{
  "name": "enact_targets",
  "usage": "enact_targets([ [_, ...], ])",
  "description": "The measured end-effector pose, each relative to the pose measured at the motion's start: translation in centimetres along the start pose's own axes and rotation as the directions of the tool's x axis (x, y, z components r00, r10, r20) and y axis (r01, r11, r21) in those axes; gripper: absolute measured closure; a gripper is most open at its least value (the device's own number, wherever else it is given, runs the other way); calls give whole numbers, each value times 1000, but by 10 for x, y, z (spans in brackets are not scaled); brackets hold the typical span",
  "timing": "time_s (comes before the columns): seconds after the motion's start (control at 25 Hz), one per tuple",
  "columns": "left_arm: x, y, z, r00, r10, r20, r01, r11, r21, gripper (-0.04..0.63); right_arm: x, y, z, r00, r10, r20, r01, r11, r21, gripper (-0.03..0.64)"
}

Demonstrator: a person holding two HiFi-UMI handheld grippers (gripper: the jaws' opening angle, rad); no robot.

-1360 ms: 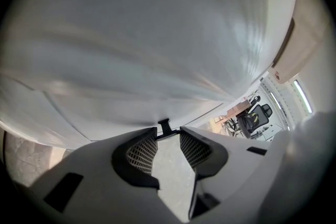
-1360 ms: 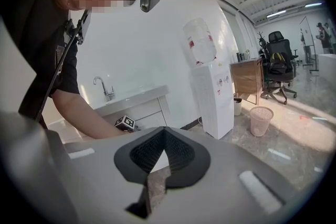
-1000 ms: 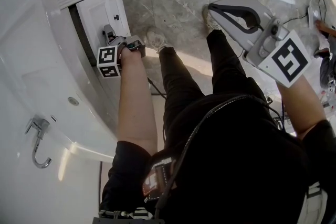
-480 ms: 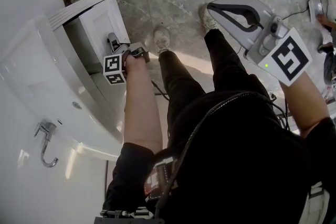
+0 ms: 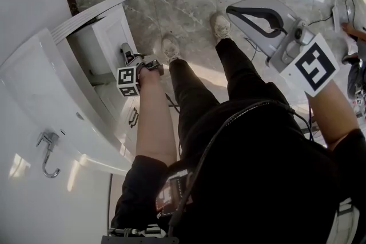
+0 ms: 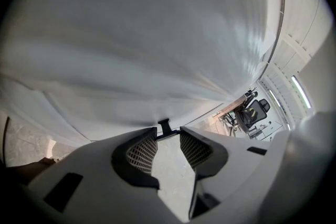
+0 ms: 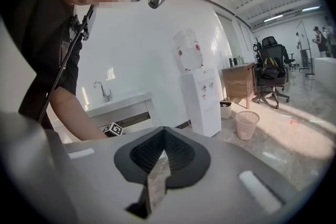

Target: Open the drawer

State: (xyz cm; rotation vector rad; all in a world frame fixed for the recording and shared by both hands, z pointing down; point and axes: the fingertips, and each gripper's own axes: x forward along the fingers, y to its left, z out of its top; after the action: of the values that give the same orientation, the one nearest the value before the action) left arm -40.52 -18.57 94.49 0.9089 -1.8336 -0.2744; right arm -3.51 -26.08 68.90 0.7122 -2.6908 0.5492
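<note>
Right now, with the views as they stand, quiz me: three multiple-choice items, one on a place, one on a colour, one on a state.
1. Where are the tips of the left gripper?
A. on the faucet
B. at the black handle of the drawer
C. on the floor

2. What colour is the vanity?
A. white
B. black
C. brown wood

3. How do the jaws of the right gripper stand?
A. wide apart
B. clamped on the faucet
C. together, with nothing between them

Answers:
1 B: the left gripper view shows the handle between its jaw tips.
2 A: the head view shows the top and the drawer front white.
3 C: the right gripper view shows the pads meeting at the tips, empty.
</note>
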Motion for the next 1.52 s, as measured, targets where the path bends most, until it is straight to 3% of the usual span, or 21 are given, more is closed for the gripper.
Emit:
enact_targets([
  [0.76,-19,-19,-58,1000,9,2,-9,999,-32,460,-32,-15,-6,1000,31,6,-31,999,-10,618],
  [1.52,-22,-22,-59,1000,2,3,-2,999,-32,462,-50,-12,-13,1000,6,17,-6,1000,0,618],
])
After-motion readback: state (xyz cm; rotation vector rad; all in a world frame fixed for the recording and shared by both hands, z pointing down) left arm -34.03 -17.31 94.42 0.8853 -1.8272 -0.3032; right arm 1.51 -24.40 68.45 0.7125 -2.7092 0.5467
